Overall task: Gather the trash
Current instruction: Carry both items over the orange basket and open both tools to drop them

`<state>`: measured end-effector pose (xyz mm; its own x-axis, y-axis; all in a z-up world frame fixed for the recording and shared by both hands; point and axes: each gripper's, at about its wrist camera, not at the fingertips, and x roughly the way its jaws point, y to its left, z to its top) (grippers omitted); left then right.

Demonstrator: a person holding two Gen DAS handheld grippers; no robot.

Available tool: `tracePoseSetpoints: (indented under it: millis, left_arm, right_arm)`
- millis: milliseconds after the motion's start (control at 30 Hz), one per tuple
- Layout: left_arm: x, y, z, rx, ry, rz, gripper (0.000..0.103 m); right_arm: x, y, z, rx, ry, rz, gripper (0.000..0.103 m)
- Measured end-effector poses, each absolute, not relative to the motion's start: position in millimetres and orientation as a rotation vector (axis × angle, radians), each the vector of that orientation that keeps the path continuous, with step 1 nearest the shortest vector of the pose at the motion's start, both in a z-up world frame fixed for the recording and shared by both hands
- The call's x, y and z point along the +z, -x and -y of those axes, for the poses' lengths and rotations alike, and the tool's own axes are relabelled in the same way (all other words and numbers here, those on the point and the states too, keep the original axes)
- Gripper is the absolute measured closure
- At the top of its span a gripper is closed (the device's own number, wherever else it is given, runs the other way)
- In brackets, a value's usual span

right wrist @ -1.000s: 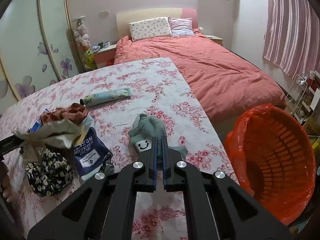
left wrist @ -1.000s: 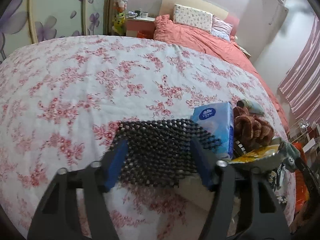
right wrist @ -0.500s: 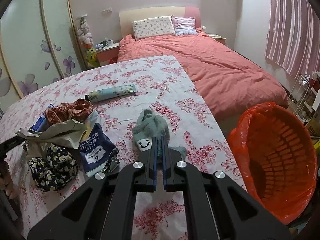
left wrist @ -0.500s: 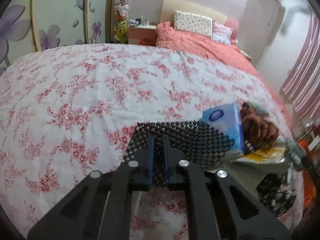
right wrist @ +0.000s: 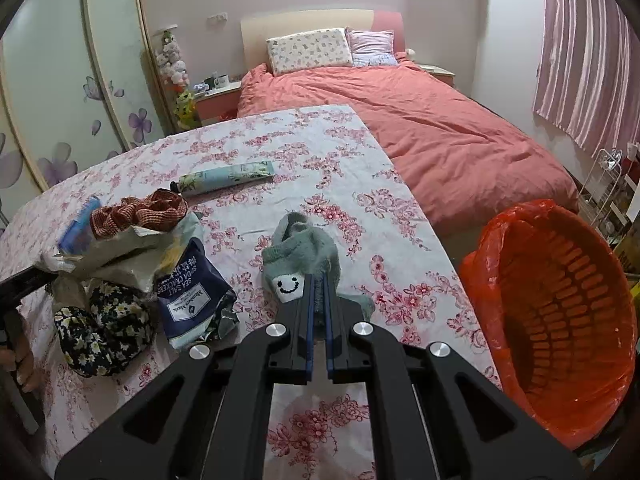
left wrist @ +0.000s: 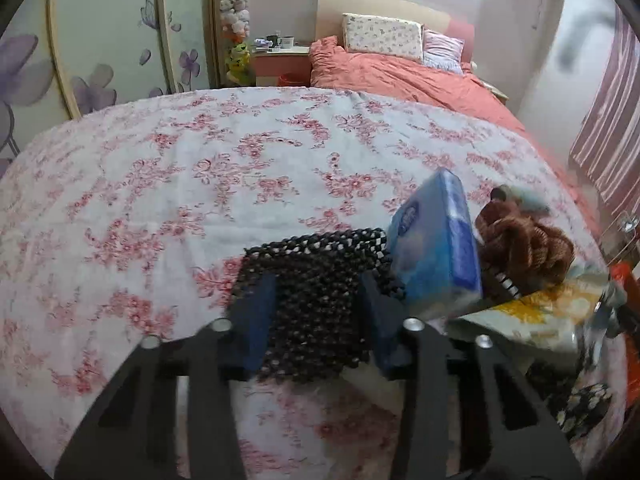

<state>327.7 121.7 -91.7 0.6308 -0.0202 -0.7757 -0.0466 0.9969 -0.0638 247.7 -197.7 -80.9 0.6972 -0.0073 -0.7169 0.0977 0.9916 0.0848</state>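
A black beaded mat (left wrist: 312, 264) lies on the flowered bedspread (left wrist: 200, 184), and my left gripper (left wrist: 316, 284) straddles it. Its jaws are opening, the mat between them spreading past both fingers. A blue tissue pack (left wrist: 436, 240) leans tilted at the mat's right edge. In the right wrist view my right gripper (right wrist: 318, 280) is shut on a grey sock (right wrist: 304, 252) with a smiley label. An orange-lined waste basket (right wrist: 560, 312) stands off the bed's right edge. A blue cracker bag (right wrist: 192, 292) and a crumpled pale bag (right wrist: 120, 248) lie left of the sock.
A rust knit cloth (right wrist: 140, 212), a black floral pouch (right wrist: 104, 324) and a folded umbrella (right wrist: 228, 176) lie among the pile. A person's hand (right wrist: 20, 364) shows at the left edge. A second bed with a coral duvet (right wrist: 440, 132) lies behind.
My left gripper pinched nearly shut on the beaded mat, then spread partway apart again. The tissue pack has tipped up more on its edge. The right gripper and sock stay as they were.
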Motion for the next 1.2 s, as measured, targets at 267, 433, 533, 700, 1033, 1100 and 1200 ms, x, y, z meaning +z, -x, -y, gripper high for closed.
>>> tracePoseSetpoints:
  millis: [267,433,533,700,1033,1100,1200]
  left_arm:
    - [-90.3,-321.3,-135.5,-0.004,0.077,-0.885,0.089]
    - [-77.5,-313.0,-139.4,-0.012,0.114,-0.856,0.092]
    - [-59.6,-303.8,-138.5,-0.021,0.112,-0.818,0.092]
    - [-20.6,-283.8,-131.1,-0.036,0.115,-0.739,0.093]
    - [43.9,-242.3,-87.6,-0.128,0.111,-0.621,0.093]
    - [51.8,-233.3,-73.0,-0.162,0.109,-0.606,0.093]
    - [58.9,-224.7,-52.6,-0.209,0.108,-0.595,0.093]
  right_arm:
    - [-81.5,-246.8,192.8,-0.047,-0.125,-0.794,0.099]
    - [-66.6,-238.7,195.8,-0.04,-0.141,-0.756,0.099]
    - [-53.6,-233.1,199.4,-0.035,-0.16,-0.721,0.099]
    - [-31.8,-218.4,205.4,-0.023,-0.183,-0.655,0.099]
    - [5.1,-183.6,226.3,-0.014,-0.231,-0.529,0.099]
    - [12.0,-174.2,233.2,-0.024,-0.243,-0.498,0.099]
    - [17.1,-163.0,242.3,-0.042,-0.255,-0.462,0.099]
